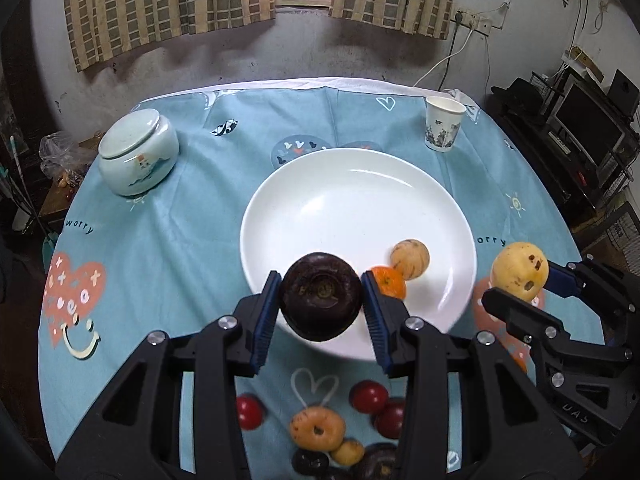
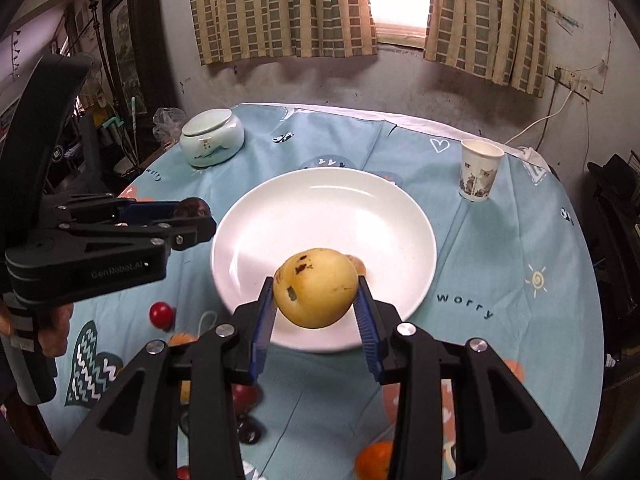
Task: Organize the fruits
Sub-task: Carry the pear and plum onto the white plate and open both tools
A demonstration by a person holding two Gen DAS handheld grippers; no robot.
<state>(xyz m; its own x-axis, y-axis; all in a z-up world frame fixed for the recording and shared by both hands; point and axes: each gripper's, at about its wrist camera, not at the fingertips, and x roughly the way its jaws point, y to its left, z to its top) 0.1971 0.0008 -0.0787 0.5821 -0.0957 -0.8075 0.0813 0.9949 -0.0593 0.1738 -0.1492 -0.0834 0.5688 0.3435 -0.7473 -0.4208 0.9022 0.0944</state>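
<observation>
The left gripper (image 1: 322, 294) is clenched on a dark brown, round, flattish fruit with a ringed top (image 1: 321, 296), blue pads pressing its two sides, and carries it above the near rim of the wide white round plate (image 1: 360, 200), probably so it can be set down inside. The right gripper (image 2: 316, 292) grasps a pale yellow, rounded fruit with dark blemishes (image 2: 316, 287) the same way, also over the plate's near edge; in the left view it hangs off to that gripper's right. Below and behind both grippers, loose fruit lies on the blue patterned cloth of the desk (image 1: 168, 240): small red round ones (image 1: 368, 396), a blotchy orange one and more dark ones, still to be sorted. Just beyond the left gripper's right pad, a small orange citrus (image 1: 388, 280) and a tan speckled round fruit (image 1: 410, 258) already rest in the plate. Further off, left, stands a pale celadon lidded jar (image 1: 138, 152); far right, a printed paper cup (image 1: 444, 124)
</observation>
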